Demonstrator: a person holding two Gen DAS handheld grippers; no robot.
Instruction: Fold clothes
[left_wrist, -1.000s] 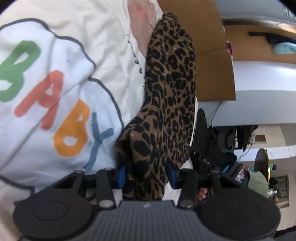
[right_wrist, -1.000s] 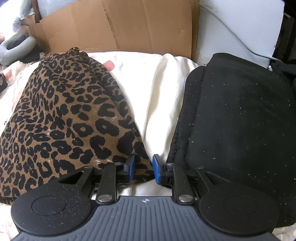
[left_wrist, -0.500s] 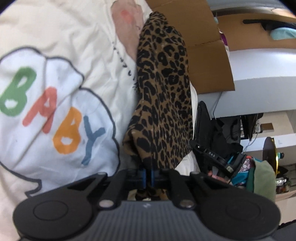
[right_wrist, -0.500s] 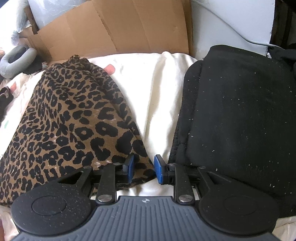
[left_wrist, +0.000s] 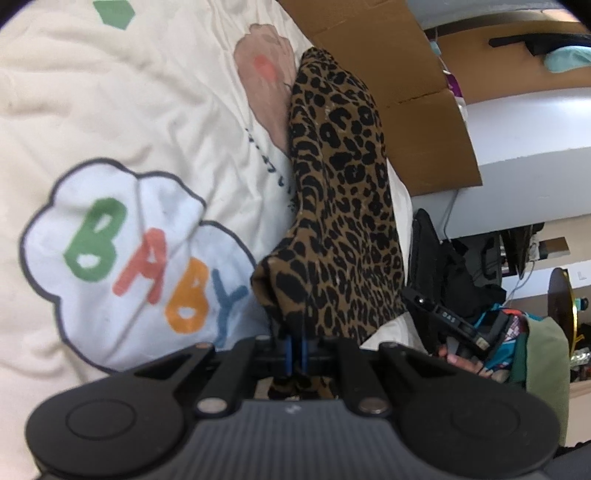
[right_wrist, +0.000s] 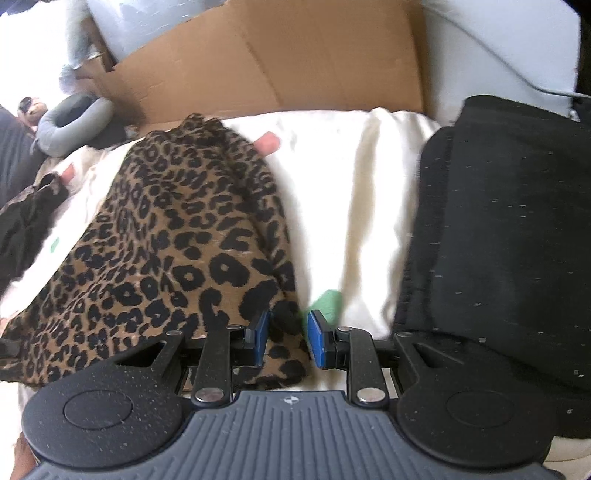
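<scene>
Leopard-print garment lying along the cream blanket's edge, not yet folded. Left gripper pinched tight on its near corner; right gripper partly open astride another corner, ungripped.

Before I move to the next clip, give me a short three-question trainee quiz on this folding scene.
1. True or false: the left gripper is shut on the leopard-print garment.
2. What lies on the blanket to the right of the leopard-print garment in the right wrist view? A) a black garment B) a red towel C) a pair of jeans
3. What word is printed in coloured letters on the blanket in the left wrist view?

Key: 1 true. 2 A. 3 BABY.
</scene>
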